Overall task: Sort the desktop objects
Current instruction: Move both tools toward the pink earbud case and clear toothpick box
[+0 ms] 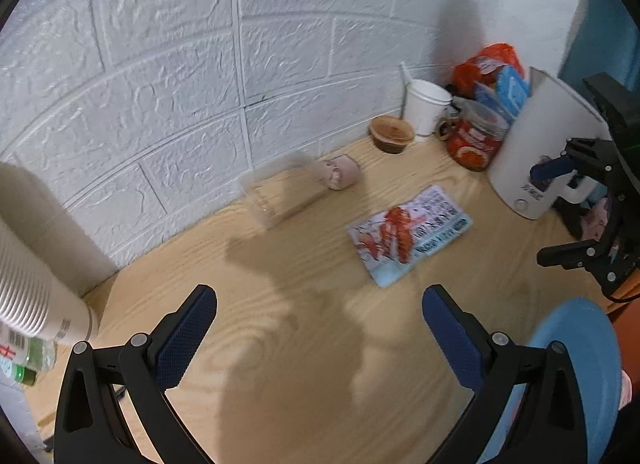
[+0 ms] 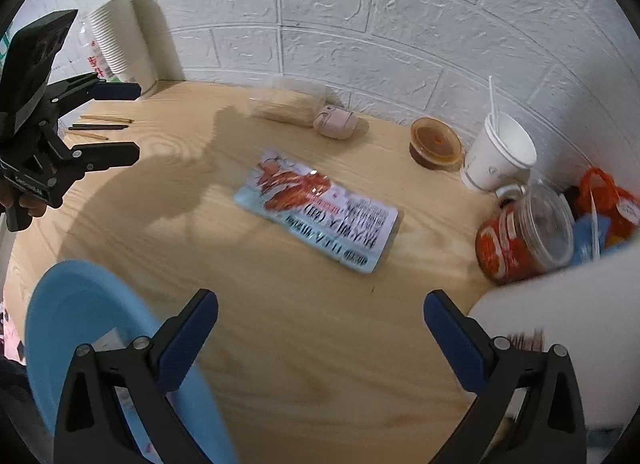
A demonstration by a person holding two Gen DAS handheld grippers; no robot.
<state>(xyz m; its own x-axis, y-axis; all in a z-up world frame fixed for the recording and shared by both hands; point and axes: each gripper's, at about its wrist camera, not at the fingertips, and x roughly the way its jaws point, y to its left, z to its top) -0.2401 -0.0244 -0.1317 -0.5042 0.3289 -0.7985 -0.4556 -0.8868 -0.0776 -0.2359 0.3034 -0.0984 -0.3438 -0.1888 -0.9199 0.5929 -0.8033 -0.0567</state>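
Both the left gripper and the right gripper hover wide apart and empty above the wooden desk, where the snack packet lies flat at the middle, beyond both.

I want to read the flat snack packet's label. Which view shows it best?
The right wrist view: the snack packet lies near mid-frame, large, its print facing the camera. The left wrist view shows the same packet smaller, farther off and blurrier.
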